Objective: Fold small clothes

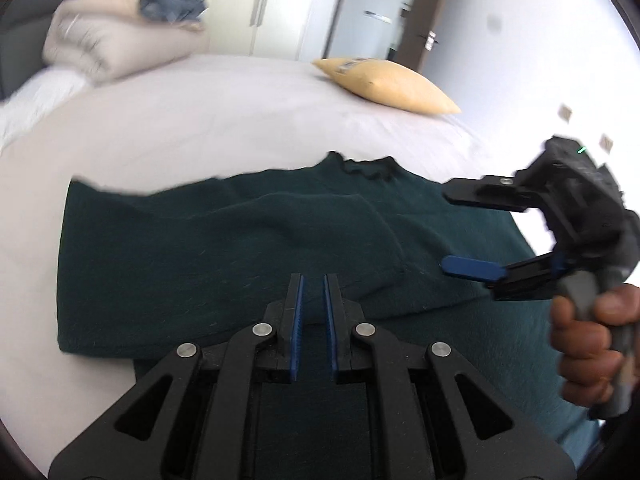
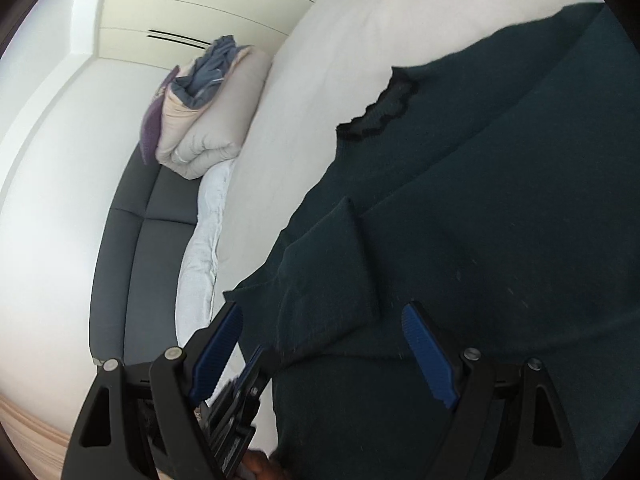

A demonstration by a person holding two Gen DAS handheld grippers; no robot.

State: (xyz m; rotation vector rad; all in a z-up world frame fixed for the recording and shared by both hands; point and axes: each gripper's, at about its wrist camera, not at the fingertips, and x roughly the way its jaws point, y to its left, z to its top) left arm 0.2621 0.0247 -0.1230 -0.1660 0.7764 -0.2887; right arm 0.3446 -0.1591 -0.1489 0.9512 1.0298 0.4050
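Dark green knit sweater (image 1: 224, 248) spread flat on the pale bed sheet (image 1: 208, 120), near the bed's front edge. Long axis parallel to that edge; frilled, black-trimmed neckline (image 1: 366, 168) directed toward the bed's far edge. One sleeve (image 1: 320, 224) folded across the body panel, its straight cuff edge forming a visible ridge. Fabric matte, finely ribbed, lightly flecked with lint.

Left tool (image 1: 314, 300) above the sweater's lower hem, blue ribbed pads (image 1: 298, 320) close together with a narrow gap, nothing clamped between them. Right tool (image 1: 460, 232) at the sweater's right side, held by a hand (image 1: 588, 344) on a grey grip; fingers spread wide, empty, one black and one faced with a blue pad. In the right wrist view, the right tool (image 2: 322, 320) straddling the folded sleeve (image 2: 328, 272) without gripping it.

Folded beige duvet (image 1: 116, 40) at the bed's far left corner, soft and rounded, topped by crumpled grey-blue cloth (image 1: 172, 6). Tan cushion (image 1: 388, 84), smooth and lens-shaped, near the far right edge. Grey upholstered headboard (image 2: 136, 248) beside the mattress. No containers in view.
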